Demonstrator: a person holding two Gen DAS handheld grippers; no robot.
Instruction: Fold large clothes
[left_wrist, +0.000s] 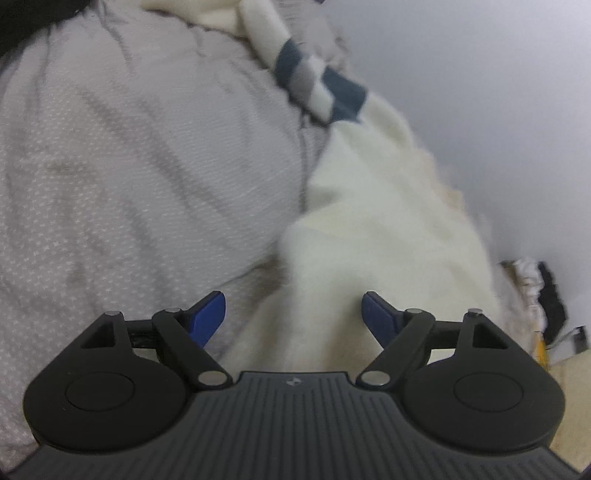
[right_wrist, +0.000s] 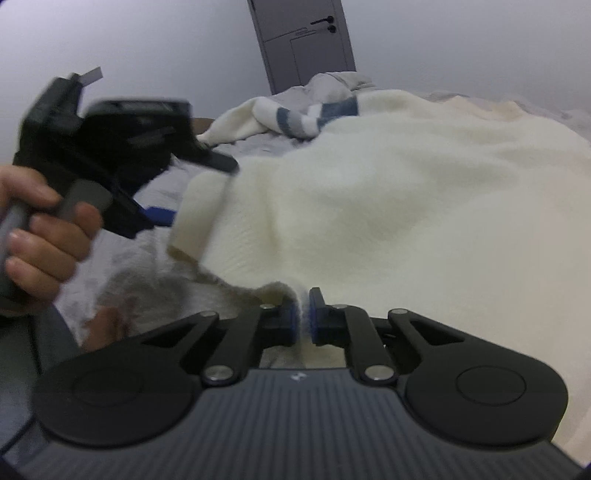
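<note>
Right hand-held gripper (right_wrist: 303, 317) pinched tight on the near hem of the cream sweater (right_wrist: 388, 206). Left hand-held gripper (left_wrist: 293, 317) spread wide, empty, hovering over a cream fold. Sprawled across the grey bed (left_wrist: 129, 166); striped cuff (right_wrist: 314, 114) farthest. Likely soft, bulky, stretchy: best gripped at hems and cuffs.

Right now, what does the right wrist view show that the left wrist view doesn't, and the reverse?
Only the right wrist view shows the door, the person's left hand holding the left gripper, and the right gripper shut on the cream sweater edge. Only the left wrist view shows the left gripper's open jaws and blurred clutter by the wall. Both show the sweater, its striped cuff and the grey bedsheet.
</note>
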